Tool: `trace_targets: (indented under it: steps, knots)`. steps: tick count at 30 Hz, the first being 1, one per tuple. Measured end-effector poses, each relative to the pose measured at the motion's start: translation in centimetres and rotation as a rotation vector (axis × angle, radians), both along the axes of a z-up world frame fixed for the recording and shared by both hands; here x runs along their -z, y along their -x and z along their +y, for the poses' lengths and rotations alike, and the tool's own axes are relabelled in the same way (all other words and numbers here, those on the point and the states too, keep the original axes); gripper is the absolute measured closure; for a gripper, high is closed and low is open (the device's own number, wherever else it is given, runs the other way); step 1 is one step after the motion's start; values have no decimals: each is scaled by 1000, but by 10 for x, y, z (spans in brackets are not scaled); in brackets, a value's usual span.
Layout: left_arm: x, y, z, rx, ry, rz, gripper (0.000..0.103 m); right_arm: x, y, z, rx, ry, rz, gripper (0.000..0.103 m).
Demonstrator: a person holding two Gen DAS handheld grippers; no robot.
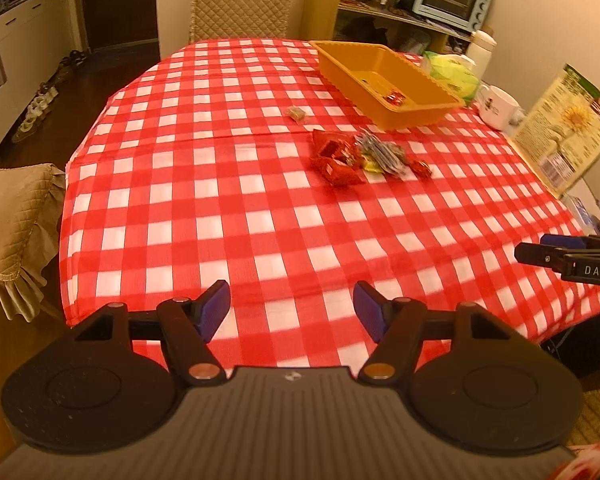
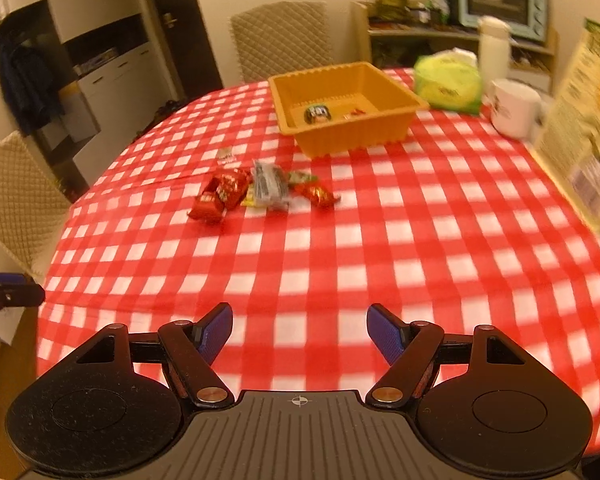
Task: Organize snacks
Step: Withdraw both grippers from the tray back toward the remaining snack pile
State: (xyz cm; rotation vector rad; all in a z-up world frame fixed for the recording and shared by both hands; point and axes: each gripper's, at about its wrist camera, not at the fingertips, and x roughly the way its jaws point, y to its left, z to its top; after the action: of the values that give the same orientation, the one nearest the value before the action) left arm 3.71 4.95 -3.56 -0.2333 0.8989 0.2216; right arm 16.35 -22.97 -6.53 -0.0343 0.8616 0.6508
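A table covered by a red and white checked cloth [image 1: 204, 184] fills both views. The left gripper [image 1: 292, 300] hangs over the near edge of the table with its 2 blue pads [image 1: 216, 312] set well apart and nothing between them. The right gripper [image 2: 300, 328] is also over the near edge, further toward the right side, its jaws likewise spread wide and empty; in the left wrist view its black tip [image 1: 540, 254] shows at the right edge of the table.

A loose pile of snacks [image 1: 352, 158] lies on the cloth near the middle of the table, well apart from both grippers. It holds several red packets [image 2: 220, 196], a grey packet [image 2: 270, 186] and a yellow packet partly underneath. 1 small wrapped piece [image 1: 297, 113] lies by itself just beyond the pile, toward the far edge.

An orange tray [image 1: 412, 114] stands toward the far right corner, just behind the pile but not touching it. Inside it lie a small dark packet [image 2: 318, 113] and a small red one [image 2: 356, 111].

Along the right edge, beside the tray, are a green and yellow bag [image 2: 448, 82], a white mug [image 2: 514, 108] and an upright printed card [image 1: 564, 128]. A quilted chair [image 1: 242, 0] stands at the far edge.
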Motion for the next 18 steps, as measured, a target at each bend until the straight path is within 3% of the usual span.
trace_targets:
  steps: [4,18]
  knots:
    - [3,-20,2,-45,-6,4,37,4,-31,5,-77,17,-51,30]
    - [21,-68,-1,-157,-12,41,38,41,-135,47,-311,79,-100,61]
